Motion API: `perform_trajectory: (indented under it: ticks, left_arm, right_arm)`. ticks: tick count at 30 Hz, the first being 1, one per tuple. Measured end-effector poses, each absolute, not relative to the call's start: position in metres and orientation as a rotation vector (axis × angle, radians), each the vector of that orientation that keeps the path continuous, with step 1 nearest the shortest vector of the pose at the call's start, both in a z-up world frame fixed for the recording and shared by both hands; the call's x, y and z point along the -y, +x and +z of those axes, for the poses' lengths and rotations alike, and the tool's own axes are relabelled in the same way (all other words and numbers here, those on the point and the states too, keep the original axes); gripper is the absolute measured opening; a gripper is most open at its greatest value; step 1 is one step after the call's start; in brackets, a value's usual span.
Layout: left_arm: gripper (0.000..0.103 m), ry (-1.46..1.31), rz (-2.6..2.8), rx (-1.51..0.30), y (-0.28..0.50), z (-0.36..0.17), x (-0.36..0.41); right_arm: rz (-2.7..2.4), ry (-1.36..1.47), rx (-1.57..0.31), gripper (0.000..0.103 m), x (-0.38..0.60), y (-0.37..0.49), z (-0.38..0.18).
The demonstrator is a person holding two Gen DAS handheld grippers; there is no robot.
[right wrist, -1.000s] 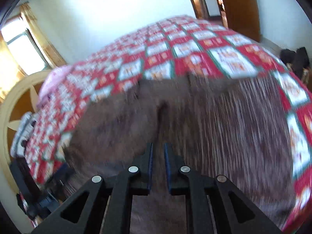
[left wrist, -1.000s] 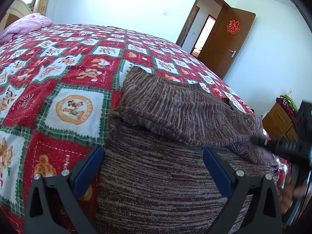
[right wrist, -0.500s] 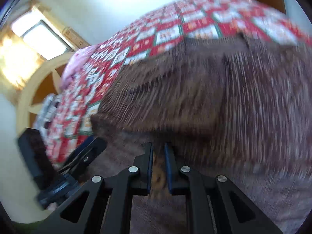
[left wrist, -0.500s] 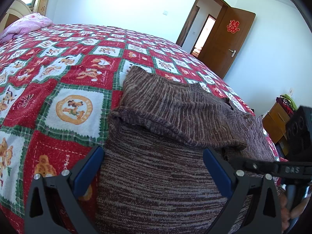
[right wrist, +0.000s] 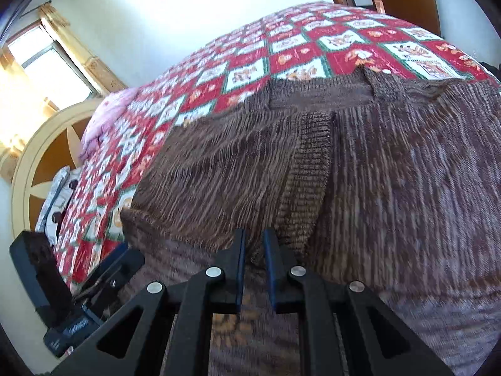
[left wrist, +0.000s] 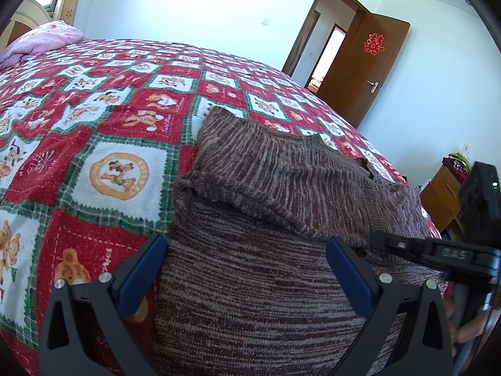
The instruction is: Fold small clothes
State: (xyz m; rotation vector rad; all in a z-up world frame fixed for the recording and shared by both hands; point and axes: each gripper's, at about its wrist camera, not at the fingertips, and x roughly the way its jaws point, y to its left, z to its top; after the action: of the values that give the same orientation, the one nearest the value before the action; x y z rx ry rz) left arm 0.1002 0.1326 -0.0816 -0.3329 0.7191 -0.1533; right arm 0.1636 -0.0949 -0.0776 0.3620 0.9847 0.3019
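While the sweater (left wrist: 266,250) lay on the bed (left wrist: 103,119), near its front edge, one sleeve (left wrist: 281,175) was already folded across the body, with its ribbed cuff (right wrist: 308,185) ending on the right side. That placement fits a fold in progress: sleeve brought inward first so the garment narrows before being halved.

Left tool (left wrist: 244,269): jaws wide, hovering over the lower body of the sweater, blue pads (left wrist: 142,269) straddling the knit without pressing it. Nothing held. Judged to be waiting, or ready to pin the hem.

Right tool (right wrist: 253,266): jaws narrow, nearly closed, tips down at the cuff end of the folded sleeve. A strip of knit showed in the slit between the pads, so it probably pinched the cuff edge, though blur left the contact uncertain. The low approach angle suits placing or tugging the sleeve flat. In the left view this tool (left wrist: 432,250) came in from the right, just beside the left one.

Orientation: the sweater's long axis ran from the near edge of the bed away toward the far wall, hem nearest the tools, neck end farthest. The folded sleeve lay across that axis, slightly oblique.

Remaining, as judged: second sleeve and the final halving not yet done. A pink quilt (left wrist: 43,39) sat at the bed's head, well apart.
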Motion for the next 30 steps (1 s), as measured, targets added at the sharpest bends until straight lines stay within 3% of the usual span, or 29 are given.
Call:
perform_trajectory:
  ticks: [3,9,17,19,23,26,30]
  left_arm:
    - [0.103,-0.338,-0.156,-0.721,0.100,-0.081,-0.133]
    - [0.103,-0.369,-0.115,-0.748,0.088,-0.067,-0.144]
    - [0.103,-0.352,0.000,-0.665,0.122,-0.020,-0.171]
    - [0.103,-0.277,0.070,-0.738,0.150,-0.027,-0.166]
    - [0.094,-0.105,0.158,-0.922,0.159,-0.063,-0.158]
    - [0.103,-0.010,0.159,-0.851,0.121,-0.077,-0.156]
    - [0.103,0.013,0.167,-0.866,0.098,-0.075,-0.163]
  right_arm:
    - [0.290,0.424,-1.020,0.013,0.107,0.144,-0.063]
    - [0.269,0.363,-0.900,0.013,0.107,0.082,-0.025]
    - [0.304,0.362,-0.866,0.014,0.087,0.038,-0.025]
    - [0.323,0.396,-0.868,0.014,0.085,0.029,-0.026]
    - [0.322,0.388,-0.872,0.014,0.083,0.016,-0.024]
    - [0.305,0.399,-0.867,0.014,0.089,0.010,-0.022]
    - [0.287,0.437,-0.847,0.015,0.098,0.006,-0.018]
